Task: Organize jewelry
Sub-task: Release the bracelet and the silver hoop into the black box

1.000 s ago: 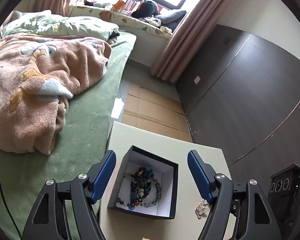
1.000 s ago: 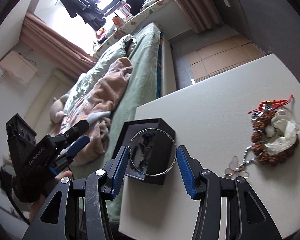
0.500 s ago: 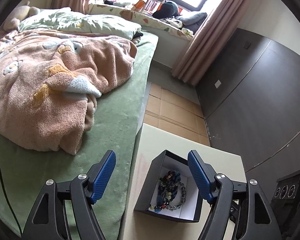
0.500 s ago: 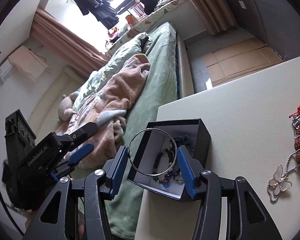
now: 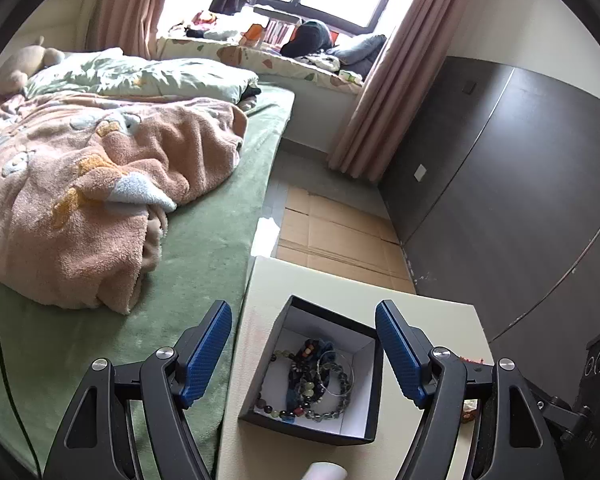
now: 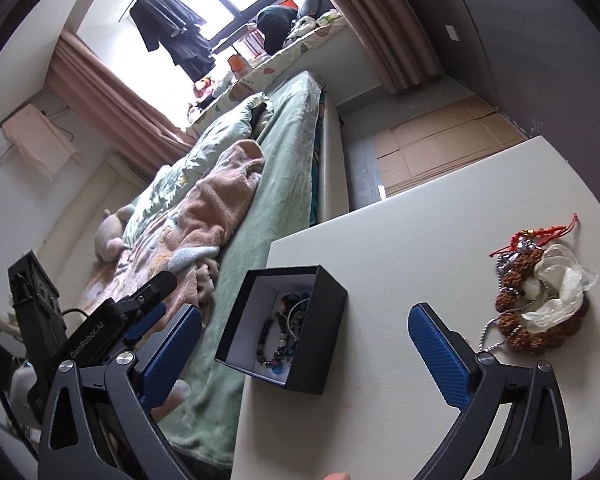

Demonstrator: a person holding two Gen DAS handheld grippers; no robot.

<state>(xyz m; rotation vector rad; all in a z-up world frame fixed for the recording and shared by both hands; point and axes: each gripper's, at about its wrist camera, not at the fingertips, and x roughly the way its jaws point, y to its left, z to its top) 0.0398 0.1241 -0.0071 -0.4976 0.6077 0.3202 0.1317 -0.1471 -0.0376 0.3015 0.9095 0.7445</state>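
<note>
Both tools hang with fingers spread wide and nothing between them — the left tool (image 5: 303, 354) straight above the black box (image 5: 374, 392), the right tool (image 6: 305, 354) just in front of that box (image 6: 324, 332) over the pale tabletop (image 6: 400, 248). Beaded bracelets (image 5: 312, 384) and a thin silver bangle (image 5: 337, 374) lie inside the box on its white lining. Ahead and to the right of the right tool, a pile of brown beads, chain and red cord (image 6: 536, 300) rests on the tabletop — well apart from the box.

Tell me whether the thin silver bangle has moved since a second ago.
Yes. It left the right gripper, now open, and lies inside the black box as the silver bangle on the beads.
</note>
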